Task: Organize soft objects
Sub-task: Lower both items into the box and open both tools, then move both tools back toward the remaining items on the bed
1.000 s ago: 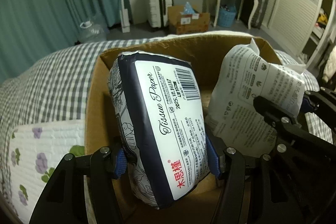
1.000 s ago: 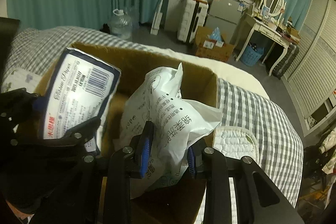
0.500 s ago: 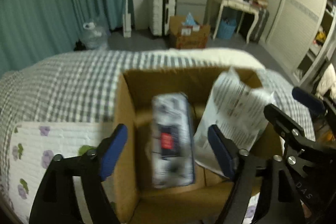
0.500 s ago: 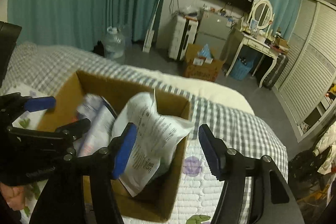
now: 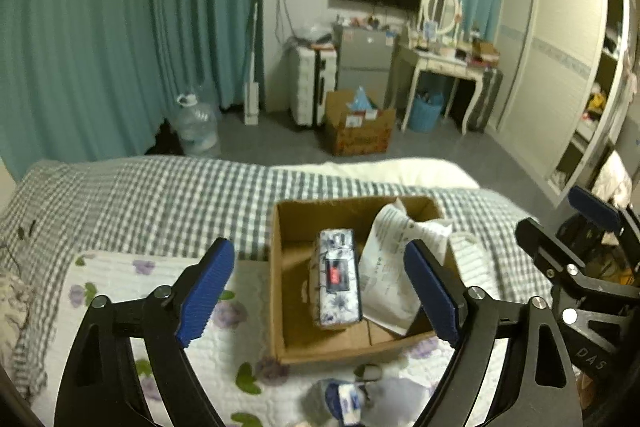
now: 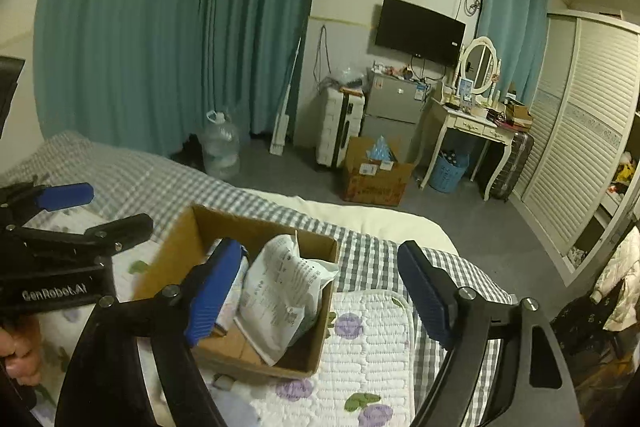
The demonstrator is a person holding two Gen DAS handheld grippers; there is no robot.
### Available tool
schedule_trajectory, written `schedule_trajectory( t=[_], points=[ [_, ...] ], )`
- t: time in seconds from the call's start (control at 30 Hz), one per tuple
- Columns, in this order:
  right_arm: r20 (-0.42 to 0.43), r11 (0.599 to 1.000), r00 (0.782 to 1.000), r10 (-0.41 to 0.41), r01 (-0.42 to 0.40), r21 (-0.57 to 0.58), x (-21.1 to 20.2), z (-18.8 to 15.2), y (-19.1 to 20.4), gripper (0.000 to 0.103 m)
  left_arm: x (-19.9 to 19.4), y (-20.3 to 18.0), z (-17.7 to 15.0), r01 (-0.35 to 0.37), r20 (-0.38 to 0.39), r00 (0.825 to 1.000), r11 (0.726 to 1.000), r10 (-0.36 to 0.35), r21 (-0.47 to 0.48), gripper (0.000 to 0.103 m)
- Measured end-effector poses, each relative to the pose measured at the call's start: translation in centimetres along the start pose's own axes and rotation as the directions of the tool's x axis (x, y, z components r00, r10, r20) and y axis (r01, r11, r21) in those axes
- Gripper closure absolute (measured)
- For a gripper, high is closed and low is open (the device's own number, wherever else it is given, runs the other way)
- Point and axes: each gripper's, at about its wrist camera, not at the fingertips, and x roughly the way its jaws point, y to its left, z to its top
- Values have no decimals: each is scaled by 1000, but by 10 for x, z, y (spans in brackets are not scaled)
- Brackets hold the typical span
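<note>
An open cardboard box [image 5: 280, 291] sits on the bed; it also shows in the right wrist view [image 6: 324, 327]. Inside it stand a dark-edged flowered tissue pack [image 5: 337, 283] on the left and a white printed soft bag [image 5: 394, 267] [image 6: 280, 291] leaning on the right. My left gripper [image 5: 320, 291] is open and empty, held above and in front of the box. My right gripper [image 6: 320, 291] is open and empty too, above the box's right side. Another small blue-and-white pack [image 5: 348, 399] lies on the quilt in front of the box.
The box rests on a white flowered quilt [image 5: 132, 275] over a grey checked bedspread [image 5: 160, 195]. Beyond the bed are a water jug [image 5: 196, 127], a floor box [image 5: 356, 127], suitcases, a dressing table [image 5: 448, 63] and a wardrobe at the right.
Both grippers opened, letting the tissue pack and the white bag drop into the box. Both then pulled up and back, so the box looks smaller.
</note>
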Motion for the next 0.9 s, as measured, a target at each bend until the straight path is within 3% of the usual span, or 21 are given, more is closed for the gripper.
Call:
schedule_trajectory(
  t=[0.13,0.23,0.53,0.63,0.73,0.9],
  points=[
    [58,1000,998,-10,9,22,-39,3,-3,9,-35,9,0,3,49,999,1000,-2,-25,12],
    [88,1000,996,-5,2,28,-67,5,-3,6,-61,14,-4,4,80,997,999,-1,-41,12],
    [151,999,988,19,-22,23,-130,3,12,4,-132,26,-23,9,192,981,997,4,-70,11],
    [179,1000,984,20,-23,15,-150,-1,18,0,-147,30,-30,18,214,977,997,-1,-79,2],
    [199,1000,980,19,-19,2,-169,-6,26,0,-163,31,-39,17,265,964,997,4,-79,2],
    [225,1000,974,16,-13,-12,-194,-15,34,0,-175,31,-50,33,261,965,997,-15,-68,1]
  ],
)
